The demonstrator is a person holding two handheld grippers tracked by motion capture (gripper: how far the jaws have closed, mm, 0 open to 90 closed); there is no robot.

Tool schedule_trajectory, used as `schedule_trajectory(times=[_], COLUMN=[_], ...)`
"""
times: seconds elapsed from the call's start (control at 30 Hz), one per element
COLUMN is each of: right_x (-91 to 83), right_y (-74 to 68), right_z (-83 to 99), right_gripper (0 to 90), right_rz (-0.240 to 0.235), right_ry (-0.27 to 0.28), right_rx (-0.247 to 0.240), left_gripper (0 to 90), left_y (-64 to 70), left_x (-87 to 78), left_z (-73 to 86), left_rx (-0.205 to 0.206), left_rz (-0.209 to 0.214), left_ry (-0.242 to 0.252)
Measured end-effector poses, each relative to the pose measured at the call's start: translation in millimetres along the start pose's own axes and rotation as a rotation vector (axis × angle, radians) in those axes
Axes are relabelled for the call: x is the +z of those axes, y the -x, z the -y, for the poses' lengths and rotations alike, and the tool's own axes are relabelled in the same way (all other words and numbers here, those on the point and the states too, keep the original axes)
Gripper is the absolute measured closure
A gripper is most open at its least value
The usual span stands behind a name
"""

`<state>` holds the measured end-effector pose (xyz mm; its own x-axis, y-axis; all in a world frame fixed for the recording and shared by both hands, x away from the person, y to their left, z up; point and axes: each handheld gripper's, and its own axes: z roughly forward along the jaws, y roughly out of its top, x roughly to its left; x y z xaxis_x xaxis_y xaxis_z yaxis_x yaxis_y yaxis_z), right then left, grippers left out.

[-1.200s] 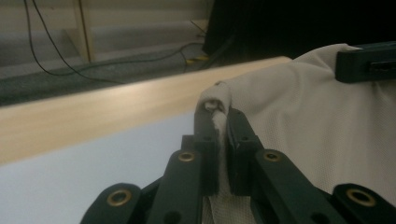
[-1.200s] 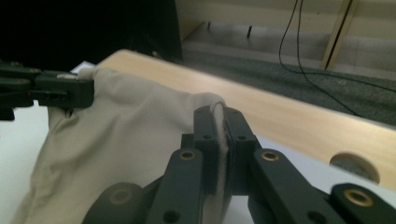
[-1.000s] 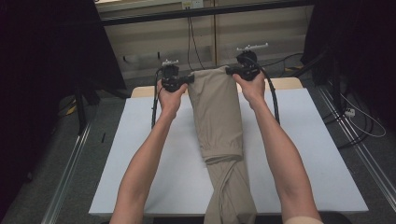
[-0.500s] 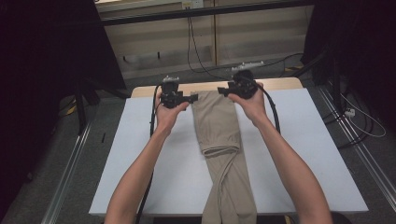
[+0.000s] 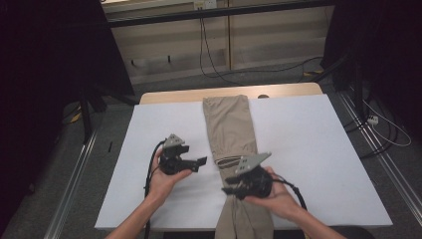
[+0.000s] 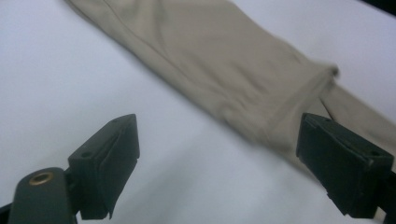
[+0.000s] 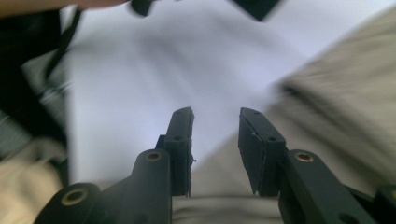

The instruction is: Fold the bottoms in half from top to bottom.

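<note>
High view: beige trousers (image 5: 231, 134), folded lengthwise, lie down the middle of the white worktop (image 5: 318, 144), from its far edge to past its near edge. Left gripper (image 5: 199, 162) sits just left of the trousers, over bare worktop, jaws pointing at the cloth. Right gripper (image 5: 230, 190) sits over the trousers near the near edge. Wide bare surface on both sides.

Left gripper view: jaws wide apart, nothing between them; the trousers (image 6: 243, 79) run diagonally ahead, folded edge near the right-hand jaw.

Right gripper view: jaws parted by a narrow gap, empty, above the trousers (image 7: 336, 121); white worktop (image 7: 140, 84) ahead.
</note>
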<state>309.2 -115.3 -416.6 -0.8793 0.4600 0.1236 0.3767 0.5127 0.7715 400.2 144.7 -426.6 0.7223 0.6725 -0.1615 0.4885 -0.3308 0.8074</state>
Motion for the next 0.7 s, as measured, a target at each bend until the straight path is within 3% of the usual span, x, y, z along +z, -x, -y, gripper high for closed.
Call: schedule_trajectory(times=[0.03, 0.1, 0.13, 0.17, 0.27, 0.33, 0.53, 0.6, 0.63, 0.7], right_x=[5.2, 14.2, 17.0, 22.5, 33.4, 35.4, 28.4, 26.8, 25.3, 23.6], right_y=[-12.4, -28.0, -31.1, -34.0, -38.1, -37.7, -39.8, -40.6, -40.9, -40.1], right_z=[4.6, 8.6, 9.7, 11.5, 18.5, 23.8, 29.7, 30.3, 30.2, 31.5], right_gripper=[62.6, 59.3, 58.1, 57.5, 53.7, 53.4, 53.9, 62.6, 74.1, 88.5], right_rz=[-0.026, -0.036, -0.039, -0.063, -0.049, -0.045, -0.049, -0.044, -0.051, -0.070], right_ry=[-0.010, -0.042, -0.045, -0.043, -0.099, -0.123, -0.137, -0.142, -0.147, -0.148], right_rx=[-0.016, -0.062, -0.087, -0.078, -0.125, -0.130, -0.158, -0.172, -0.176, -0.160], left_gripper=[14.2, 14.3, 14.4, 14.5, 14.4, 14.4, 14.3, 14.3, 14.3, 14.4], left_y=[9.8, 14.3, 15.1, 15.5, 15.0, 13.4, 5.4, 4.2, 4.0, 4.6], left_x=[-4.5, -6.7, -6.1, -5.0, 0.6, 1.8, 1.5, 0.7, 0.4, 0.9], left_z=[13.1, 21.0, 24.1, 25.2, 27.7, 28.5, 31.8, 31.7, 31.5, 31.8], left_rx=[0.016, 0.032, 0.035, 0.031, 0.022, 0.017, -0.016, -0.018, -0.014, -0.013], left_rz=[0.010, 0.027, 0.029, 0.031, 0.034, 0.031, 0.013, 0.008, 0.006, 0.005], left_ry=[-0.017, -0.012, -0.012, -0.017, -0.040, -0.046, -0.051, -0.046, -0.045, -0.046])
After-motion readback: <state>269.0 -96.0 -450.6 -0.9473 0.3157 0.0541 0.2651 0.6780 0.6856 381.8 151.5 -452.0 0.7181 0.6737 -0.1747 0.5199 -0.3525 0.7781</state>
